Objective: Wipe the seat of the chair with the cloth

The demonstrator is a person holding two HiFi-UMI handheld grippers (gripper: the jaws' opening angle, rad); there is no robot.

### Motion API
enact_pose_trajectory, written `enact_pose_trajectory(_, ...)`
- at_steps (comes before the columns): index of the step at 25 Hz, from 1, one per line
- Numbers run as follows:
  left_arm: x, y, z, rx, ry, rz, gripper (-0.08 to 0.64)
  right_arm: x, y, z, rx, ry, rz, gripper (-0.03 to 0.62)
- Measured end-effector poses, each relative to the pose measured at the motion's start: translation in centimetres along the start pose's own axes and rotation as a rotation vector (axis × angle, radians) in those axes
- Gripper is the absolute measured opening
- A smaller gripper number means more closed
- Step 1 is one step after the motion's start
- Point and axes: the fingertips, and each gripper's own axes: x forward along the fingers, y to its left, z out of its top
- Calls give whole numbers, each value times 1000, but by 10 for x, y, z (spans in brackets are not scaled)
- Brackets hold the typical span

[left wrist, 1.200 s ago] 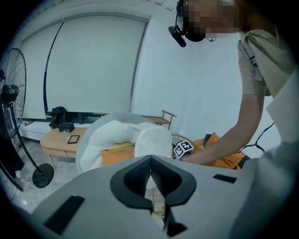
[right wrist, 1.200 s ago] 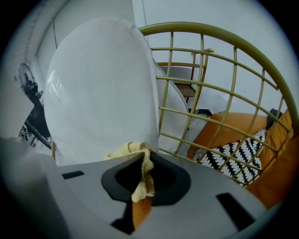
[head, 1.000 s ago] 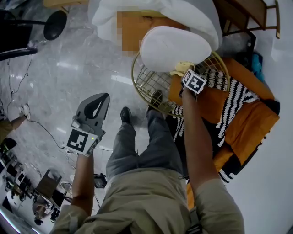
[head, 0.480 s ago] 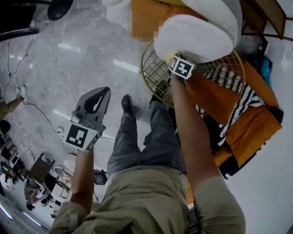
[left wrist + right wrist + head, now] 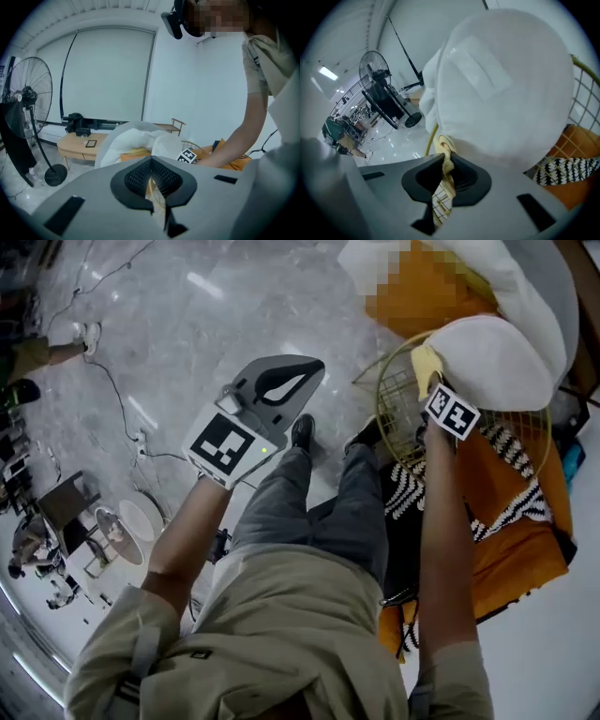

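A yellow cloth [image 5: 427, 362] is pinched in my right gripper [image 5: 433, 381], which is shut on it. The cloth [image 5: 444, 161] presses against the front underside edge of the white seat cushion [image 5: 506, 84] of a gold wire chair [image 5: 398, 418]. In the right gripper view the cloth hangs between the pads of the right gripper [image 5: 445, 173]. My left gripper [image 5: 277, 390] is held out over the floor, left of the chair, shut with nothing in it. From the left gripper [image 5: 152, 180] the cushion [image 5: 136, 140] shows ahead.
An orange blanket [image 5: 520, 521] with a black-and-white striped throw [image 5: 511, 512] lies right of the chair. My legs and shoes [image 5: 302, 432] stand by the chair base. Cables [image 5: 131, 409] run over the marble floor. A standing fan [image 5: 28, 98] and a low wooden table [image 5: 82, 143] are beyond.
My right gripper has slid the cloth leftward along the cushion's front edge. The left gripper has risen and come nearer the chair. The head view has swung.
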Motion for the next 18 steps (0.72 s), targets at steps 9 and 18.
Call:
enact_pose_trajectory(9, -116, 7, 65, 170, -198, 0, 16, -203, 74, 57, -31, -316, 43, 43)
enact_pose_trajectory(18, -230, -8, 114, 204, -346, -20, 17, -423, 172, 129, -229, -673, 104, 41)
